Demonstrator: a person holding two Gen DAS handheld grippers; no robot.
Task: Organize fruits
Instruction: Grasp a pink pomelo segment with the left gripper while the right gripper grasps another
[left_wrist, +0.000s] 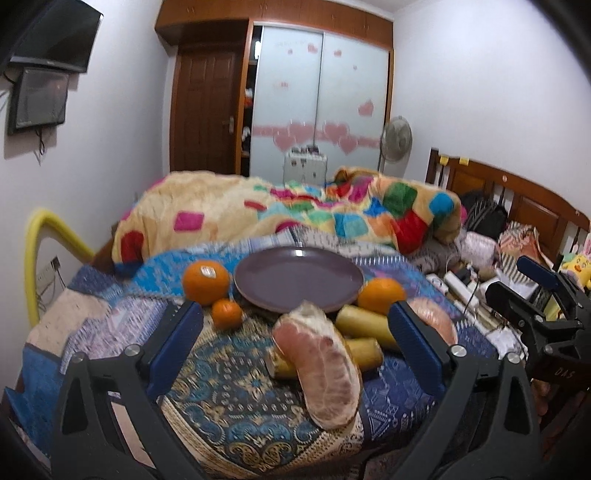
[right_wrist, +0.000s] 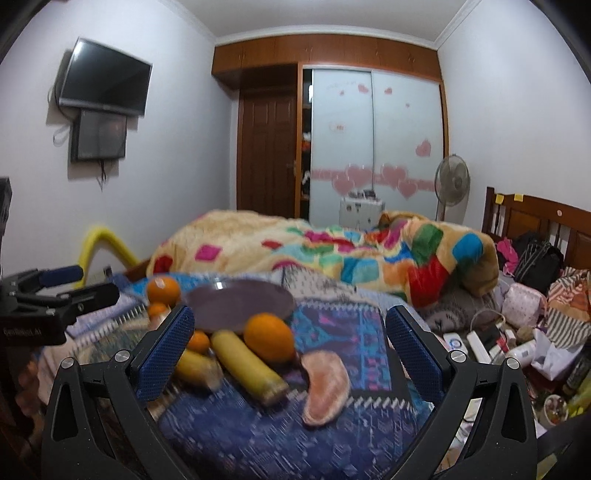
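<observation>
An empty purple plate (left_wrist: 299, 278) lies on the patterned bedspread, also in the right wrist view (right_wrist: 240, 299). Around it lie a large orange (left_wrist: 205, 282), a small orange (left_wrist: 226, 314), another orange (left_wrist: 380, 295), yellow banana-like pieces (left_wrist: 364, 323) and two peeled pomelo segments (left_wrist: 321, 369) (right_wrist: 325, 384). My left gripper (left_wrist: 295, 354) is open, with the near pomelo segment between its fingers, untouched. My right gripper (right_wrist: 290, 354) is open above a banana piece (right_wrist: 247, 365) and an orange (right_wrist: 269, 336). Each gripper shows at the edge of the other's view.
A bunched colourful blanket (left_wrist: 295, 210) lies behind the plate. Clutter of bottles, bags and cables (right_wrist: 517, 332) fills the bed's right side by the wooden headboard (left_wrist: 517, 199). A yellow tube (left_wrist: 40, 236) arcs at the left. A wardrobe and fan stand at the back.
</observation>
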